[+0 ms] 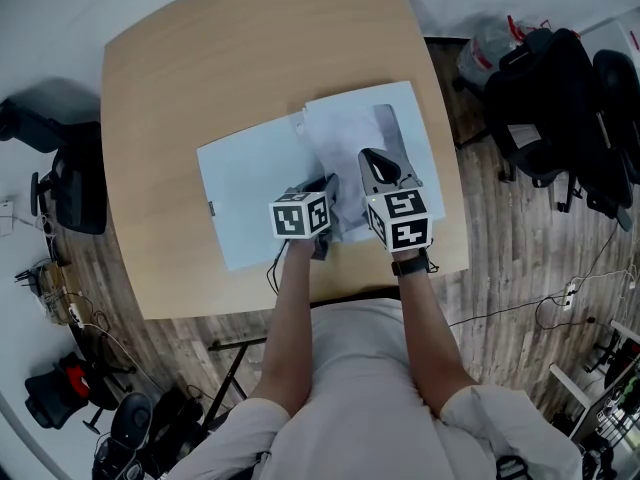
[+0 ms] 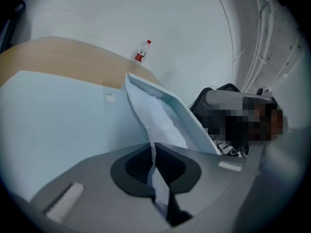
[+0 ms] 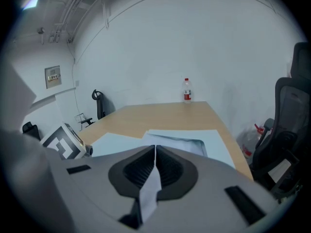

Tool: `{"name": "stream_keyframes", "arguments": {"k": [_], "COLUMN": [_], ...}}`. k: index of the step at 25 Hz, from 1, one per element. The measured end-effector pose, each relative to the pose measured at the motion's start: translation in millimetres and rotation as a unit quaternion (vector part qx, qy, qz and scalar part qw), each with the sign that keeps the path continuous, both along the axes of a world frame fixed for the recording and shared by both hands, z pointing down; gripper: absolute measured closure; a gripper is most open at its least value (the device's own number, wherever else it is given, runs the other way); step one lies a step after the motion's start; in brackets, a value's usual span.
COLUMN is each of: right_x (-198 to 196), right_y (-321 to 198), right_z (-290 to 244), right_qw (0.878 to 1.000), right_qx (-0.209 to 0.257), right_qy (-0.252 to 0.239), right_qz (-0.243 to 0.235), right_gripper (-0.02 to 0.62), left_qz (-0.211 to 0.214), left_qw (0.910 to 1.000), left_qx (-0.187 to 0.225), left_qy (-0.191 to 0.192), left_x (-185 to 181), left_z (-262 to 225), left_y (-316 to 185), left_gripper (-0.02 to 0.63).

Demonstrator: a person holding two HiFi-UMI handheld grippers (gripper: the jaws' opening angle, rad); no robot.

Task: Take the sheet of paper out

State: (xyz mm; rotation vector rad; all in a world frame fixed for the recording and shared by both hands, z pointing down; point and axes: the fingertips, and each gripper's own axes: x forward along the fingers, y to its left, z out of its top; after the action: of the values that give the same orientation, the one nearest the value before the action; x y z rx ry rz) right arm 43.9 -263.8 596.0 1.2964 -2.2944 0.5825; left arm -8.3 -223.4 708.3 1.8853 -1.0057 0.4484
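A pale blue folder (image 1: 250,183) lies spread open on the wooden table (image 1: 200,68), with a crumpled white sheet of paper (image 1: 345,138) on its right half. In the left gripper view the sheet of paper (image 2: 158,113) rises out of a lifted blue flap (image 2: 197,125). My left gripper (image 2: 154,152) is shut on the sheet's near edge. My right gripper (image 3: 155,154) is shut on a thin pale edge (image 3: 149,191), apparently the folder's flap. In the head view the left gripper (image 1: 326,185) and the right gripper (image 1: 376,164) stand side by side at the folder's near edge.
A small water bottle (image 3: 187,91) stands at the table's far edge. Black office chairs (image 1: 560,108) crowd the floor to the right, and another chair (image 1: 75,183) is at the left. The person's torso is close to the table's near edge.
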Motion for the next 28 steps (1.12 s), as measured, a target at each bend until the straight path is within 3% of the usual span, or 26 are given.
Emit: {"name": "stream_keyframes", "arguments": {"k": [11, 28], "right_x": [-13.4, -44.8], "right_y": [3.1, 11.2], "right_z": [-8.0, -29.2], "right_qw": [1.000, 0.998], "right_qx": [0.009, 0.026], "right_qy": [-0.004, -0.007], "right_qz": [-0.015, -0.049], "right_gripper": [0.581, 0.581], "left_qz": [-0.028, -0.092], "left_qw": [0.9996, 0.9955], "left_qx": [-0.004, 0.019], "left_qy": [0.005, 0.002], "left_x": [-14.3, -68.1], "left_z": [-7.6, -32.8], "left_y": [1.1, 5.0], "left_gripper": [0.594, 0.594]}}
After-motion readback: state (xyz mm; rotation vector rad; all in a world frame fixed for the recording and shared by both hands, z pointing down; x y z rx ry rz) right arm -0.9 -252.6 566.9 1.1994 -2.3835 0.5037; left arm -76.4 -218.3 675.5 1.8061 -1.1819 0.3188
